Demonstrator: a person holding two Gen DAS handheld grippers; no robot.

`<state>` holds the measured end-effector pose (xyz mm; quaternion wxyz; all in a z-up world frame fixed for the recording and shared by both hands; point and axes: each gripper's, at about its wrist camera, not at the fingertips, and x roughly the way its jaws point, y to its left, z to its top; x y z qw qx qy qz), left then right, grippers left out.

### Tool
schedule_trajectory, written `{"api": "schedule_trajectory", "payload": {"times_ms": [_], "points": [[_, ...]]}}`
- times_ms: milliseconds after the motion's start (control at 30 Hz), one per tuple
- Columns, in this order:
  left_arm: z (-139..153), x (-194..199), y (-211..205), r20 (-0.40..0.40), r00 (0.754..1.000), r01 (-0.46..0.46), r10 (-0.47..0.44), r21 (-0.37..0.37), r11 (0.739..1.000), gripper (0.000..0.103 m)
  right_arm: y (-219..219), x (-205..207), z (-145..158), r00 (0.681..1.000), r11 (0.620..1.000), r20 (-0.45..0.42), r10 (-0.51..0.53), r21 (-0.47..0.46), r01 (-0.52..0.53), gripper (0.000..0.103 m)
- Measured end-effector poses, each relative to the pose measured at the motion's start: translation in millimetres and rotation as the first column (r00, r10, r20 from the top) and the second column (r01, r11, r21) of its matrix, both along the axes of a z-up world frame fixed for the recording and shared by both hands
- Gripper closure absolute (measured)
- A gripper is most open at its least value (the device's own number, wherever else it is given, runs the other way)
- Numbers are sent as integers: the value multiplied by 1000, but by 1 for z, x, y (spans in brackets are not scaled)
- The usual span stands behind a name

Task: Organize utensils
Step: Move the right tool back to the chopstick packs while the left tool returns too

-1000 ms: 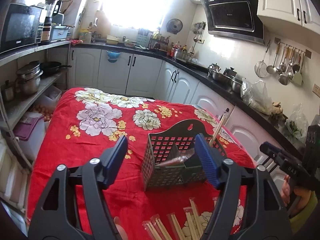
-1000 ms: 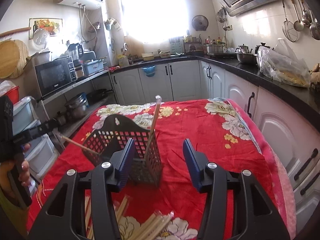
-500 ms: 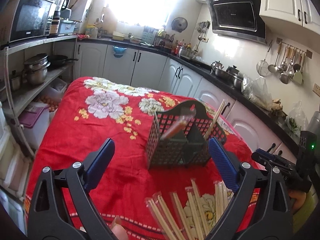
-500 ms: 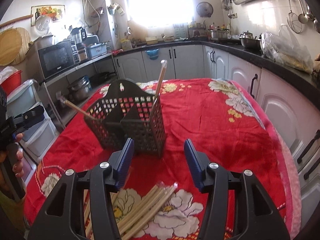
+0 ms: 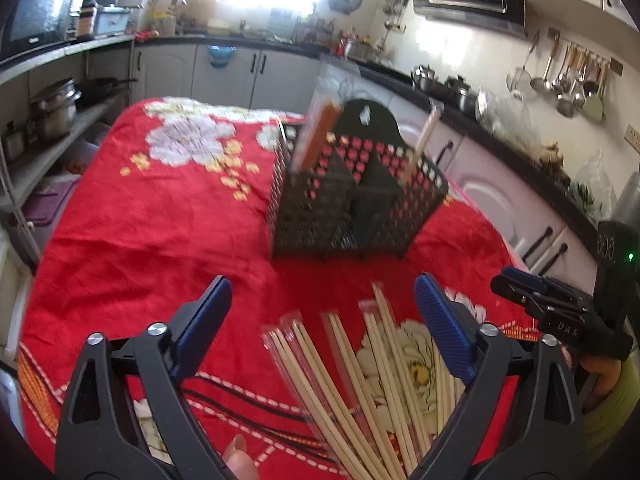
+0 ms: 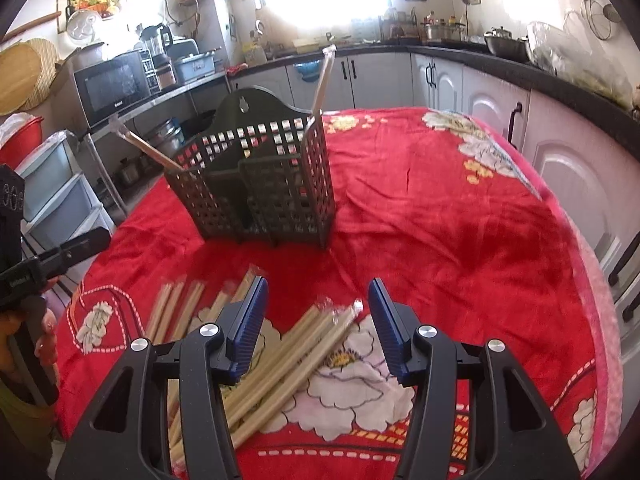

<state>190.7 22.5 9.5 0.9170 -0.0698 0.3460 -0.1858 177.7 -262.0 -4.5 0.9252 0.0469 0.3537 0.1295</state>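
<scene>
A dark slotted utensil basket (image 5: 352,200) (image 6: 260,188) stands on the red flowered tablecloth. Two wrapped chopstick pairs lean in it, one at each side (image 6: 322,80) (image 6: 148,148). Several wrapped chopstick pairs (image 5: 360,372) (image 6: 280,356) lie loose on the cloth in front of it. My left gripper (image 5: 320,320) is open and empty above the near pile. My right gripper (image 6: 318,316) is open and empty above the chopsticks. The right gripper also shows in the left wrist view (image 5: 560,316).
The red cloth (image 6: 460,240) covers a table with white cabinets (image 6: 560,152) close on the right. Shelves with pots (image 5: 52,112) and a microwave (image 6: 112,88) stand on the left. Plastic drawers (image 6: 52,200) stand beside the table.
Both grippers have pulled back from the basket toward the near edge and tilted down, so the loose chopsticks now lie under them. Both stay open and empty.
</scene>
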Motion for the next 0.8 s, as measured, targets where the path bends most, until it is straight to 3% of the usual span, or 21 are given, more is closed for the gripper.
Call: {"api": "schedule_trajectory", "payload": {"times_ms": [200, 433, 567, 800], "points": [[-22, 1, -21, -83, 995, 65, -63, 19, 998, 41, -5, -1, -15, 999, 1000, -51, 0, 9, 1, 53], [-41, 4, -37, -166, 978, 130, -125, 22, 991, 69, -6, 5, -33, 991, 999, -132, 25, 31, -21, 77], [-52, 9, -40, -214, 967, 147, -142, 6, 989, 84, -6, 13, -44, 983, 999, -181, 24, 44, -17, 81], [-67, 24, -40, -284, 951, 131, -118, 27, 991, 87, -11, 31, -61, 968, 997, -250, -2, 71, 21, 81]]}}
